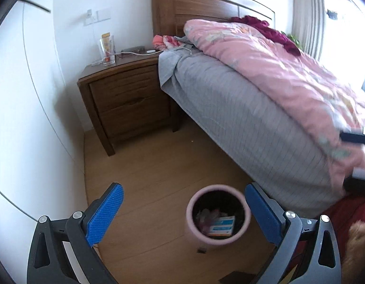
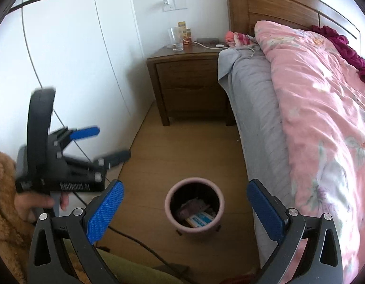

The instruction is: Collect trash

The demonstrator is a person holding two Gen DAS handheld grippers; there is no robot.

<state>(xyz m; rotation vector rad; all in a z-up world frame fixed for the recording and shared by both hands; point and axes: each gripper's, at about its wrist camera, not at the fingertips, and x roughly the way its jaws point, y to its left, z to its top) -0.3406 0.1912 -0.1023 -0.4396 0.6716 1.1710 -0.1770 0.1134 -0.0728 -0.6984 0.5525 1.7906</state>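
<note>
- Your left gripper [image 1: 183, 203] stands with its jaws wide apart and nothing between the blue pads [image 1: 104, 215]; it fills the bottom of the left wrist view.
- Your right gripper [image 2: 184, 203] is just as wide and holds nothing, low in the right wrist view.
- In the right wrist view your left gripper [image 2: 111, 142] shows again at the left edge, blurred, fingers spread, gripped by your hand [image 2: 33, 203].
- The pink bin [image 1: 217, 214] sits on the wooden floor [image 1: 158, 161] at lower centre of both views, framed between the pads [image 2: 194, 206].
- Trash lies inside it: a blue and white box [image 1: 221, 227] and crumpled wrappers [image 2: 191, 207].
- The bed [image 1: 241, 108] with a pink quilt [image 1: 277, 71] runs along the right side, close beside the bin.
- A wooden nightstand [image 1: 125, 104] stands above centre, carrying a glass [image 1: 107, 49].
</note>
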